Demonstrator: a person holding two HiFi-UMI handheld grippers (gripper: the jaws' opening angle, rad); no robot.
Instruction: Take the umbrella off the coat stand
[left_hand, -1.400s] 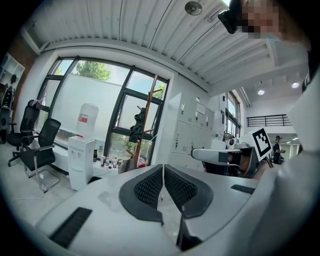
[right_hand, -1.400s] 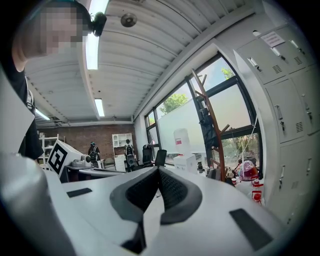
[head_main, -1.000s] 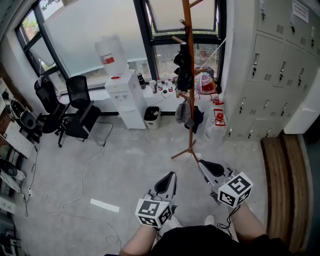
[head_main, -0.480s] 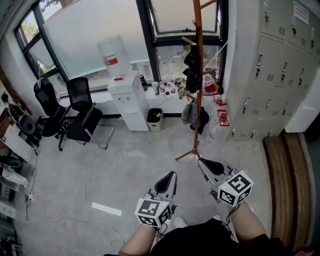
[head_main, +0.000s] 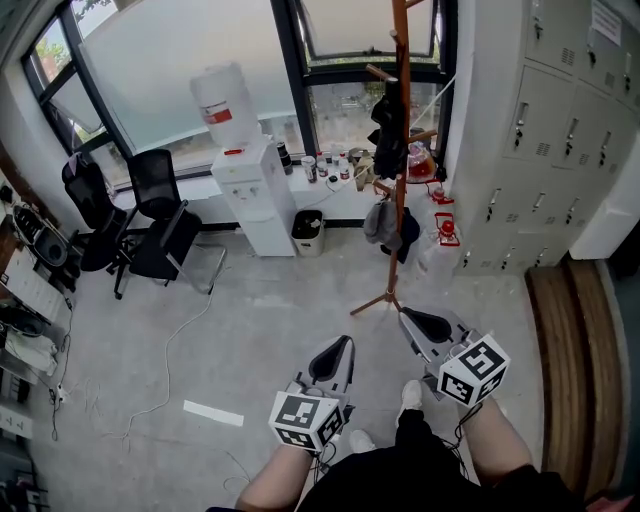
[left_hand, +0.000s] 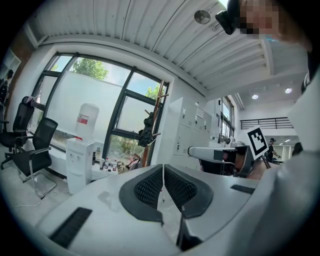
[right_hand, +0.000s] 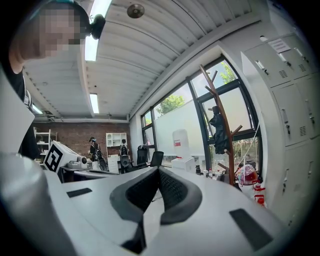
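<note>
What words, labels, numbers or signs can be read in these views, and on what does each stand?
No text reads clearly.
Red label on the water bottle: too small to read.
Paper notice on the lockers: too small to read.
Left gripper and right gripper cubes: square patterns, no words.

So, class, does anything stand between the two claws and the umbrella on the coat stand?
Nothing visible does. Only bare floor lies between the left claw, the right claw and the coat stand, where the dark umbrella hangs. Both claws are shut and empty.
</note>
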